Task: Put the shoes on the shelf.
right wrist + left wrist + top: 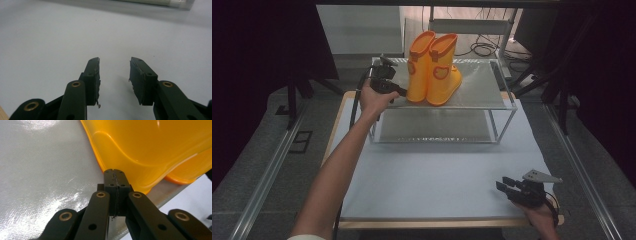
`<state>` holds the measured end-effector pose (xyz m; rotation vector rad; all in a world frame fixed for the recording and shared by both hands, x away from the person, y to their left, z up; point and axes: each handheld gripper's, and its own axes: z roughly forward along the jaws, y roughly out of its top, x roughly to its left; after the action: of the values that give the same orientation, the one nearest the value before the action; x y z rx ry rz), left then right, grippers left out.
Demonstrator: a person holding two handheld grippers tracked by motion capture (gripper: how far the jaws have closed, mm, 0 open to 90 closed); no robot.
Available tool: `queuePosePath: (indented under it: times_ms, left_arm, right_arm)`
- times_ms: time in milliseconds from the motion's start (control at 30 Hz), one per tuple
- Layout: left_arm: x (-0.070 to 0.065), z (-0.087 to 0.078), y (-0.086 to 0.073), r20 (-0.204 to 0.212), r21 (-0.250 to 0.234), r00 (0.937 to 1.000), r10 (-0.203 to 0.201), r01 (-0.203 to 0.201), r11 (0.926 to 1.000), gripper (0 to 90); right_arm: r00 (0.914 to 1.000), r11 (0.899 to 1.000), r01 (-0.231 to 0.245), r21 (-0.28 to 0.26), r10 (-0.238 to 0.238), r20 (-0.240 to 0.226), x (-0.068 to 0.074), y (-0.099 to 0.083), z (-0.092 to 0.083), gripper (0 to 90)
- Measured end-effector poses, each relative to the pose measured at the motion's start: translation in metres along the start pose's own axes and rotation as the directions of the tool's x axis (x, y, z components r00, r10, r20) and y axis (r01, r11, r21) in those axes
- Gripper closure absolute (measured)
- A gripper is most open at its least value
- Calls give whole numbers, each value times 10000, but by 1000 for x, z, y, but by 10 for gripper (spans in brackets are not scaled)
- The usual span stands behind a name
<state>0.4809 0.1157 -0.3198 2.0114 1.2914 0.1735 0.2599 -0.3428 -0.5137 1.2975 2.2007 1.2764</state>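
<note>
A: Item one?

B: Pair of boots point(433, 67), glossy orange-yellow, upright side by side on the top shelf of the wire rack point(477, 97).

A: Tongs?

B: Left gripper point(398, 90): jaws pressed together, empty, tips at a boot's heel; contact hard to tell. Right gripper point(503, 184): jaws parted, empty, over the table point(432, 170).

A: Hidden?

B: Boot tops cut off in the left gripper view.
</note>
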Motion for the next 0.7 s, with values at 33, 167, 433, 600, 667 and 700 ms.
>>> queuePosePath:
  times_ms: [33,167,433,600,667,700]
  left_arm:
    - [-2,0,0,43,10,10000,16,-16,10000,899]
    - [-7,2,0,-90,-72,9999,113,-114,9999,900]
    - [-9,2,0,-109,-87,9999,94,-95,9999,900]
    - [-13,0,1,-36,-175,9999,153,-154,9997,900]
    - [-15,0,2,66,-154,9999,140,-139,9998,900]
    - [-17,0,2,132,-167,9997,208,-205,9996,900]
  right_arm:
    - [10000,10000,-6,2,6,-2,0,0,0,590]
    - [10000,10000,26,79,-25,-46,2,0,2,590]
    - [10000,10000,26,60,-25,-88,3,0,2,594]
    - [9999,10000,42,78,-41,-121,4,0,3,595]
    - [9999,10000,45,72,-44,-119,4,1,3,595]
    - [9999,10000,38,70,-37,-120,4,1,3,595]
